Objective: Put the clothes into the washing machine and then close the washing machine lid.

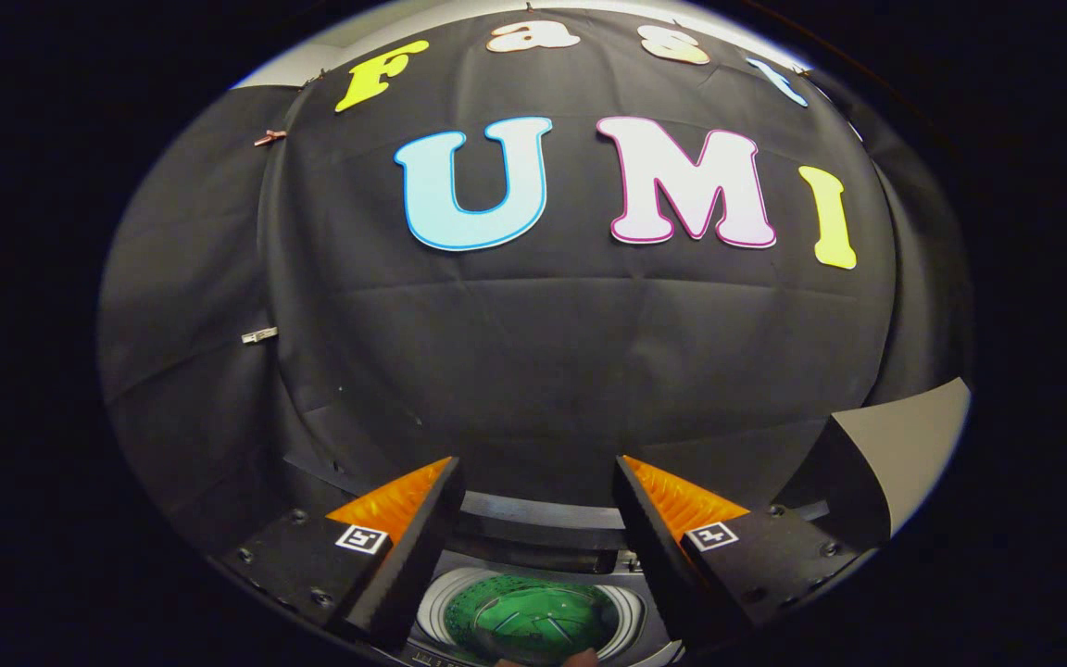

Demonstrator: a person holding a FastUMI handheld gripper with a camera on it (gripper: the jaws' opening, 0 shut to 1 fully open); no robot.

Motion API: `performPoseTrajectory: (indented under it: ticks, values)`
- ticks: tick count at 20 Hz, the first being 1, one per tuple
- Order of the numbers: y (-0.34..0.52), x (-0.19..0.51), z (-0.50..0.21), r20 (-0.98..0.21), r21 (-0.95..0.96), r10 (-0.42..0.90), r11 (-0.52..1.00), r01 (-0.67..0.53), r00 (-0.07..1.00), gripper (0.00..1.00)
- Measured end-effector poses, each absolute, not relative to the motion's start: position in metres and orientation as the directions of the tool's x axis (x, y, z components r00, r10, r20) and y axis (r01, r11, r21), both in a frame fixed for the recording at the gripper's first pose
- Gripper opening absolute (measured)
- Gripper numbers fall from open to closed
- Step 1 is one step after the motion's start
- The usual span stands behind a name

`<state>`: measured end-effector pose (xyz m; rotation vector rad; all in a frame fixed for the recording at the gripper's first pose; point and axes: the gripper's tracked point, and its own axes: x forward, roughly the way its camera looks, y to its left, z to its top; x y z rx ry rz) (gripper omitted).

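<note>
Washer open, loading looks done, lid not yet closed.
The claw point(533, 519) is spread and holds nothing above the washing machine point(533, 639); something green point(529, 616), probably clothes, lies in its drum.

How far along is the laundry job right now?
Looks done: something green, likely the clothes, lies in the washing machine drum below. In hand: nothing; the gripper fingers are open and empty. Left: closing the lid, since the drum is uncovered.

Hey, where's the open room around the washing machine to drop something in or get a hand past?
Free: the gap between the open gripper fingers, over the washing machine drum's round mouth showing green inside. Crowded: the black cloth wall close behind the machine's back rim.
</note>
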<state>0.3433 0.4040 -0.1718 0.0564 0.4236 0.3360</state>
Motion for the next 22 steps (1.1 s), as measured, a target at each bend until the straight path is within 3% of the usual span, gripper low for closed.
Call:
performPoseTrajectory:
  ticks: [12, 16, 22]
  values:
    - [0.402, 0.29, -0.191, -0.381, 0.145, 0.378, 0.926, -0.349, 0.844, 1.0]
    - [0.4, 0.262, -0.222, -0.43, 0.041, 0.35, 0.928, -0.37, 0.832, 0.99]
    - [0.409, 0.231, -0.22, -0.381, 0.03, 0.377, 0.918, -0.396, 0.844, 0.99]
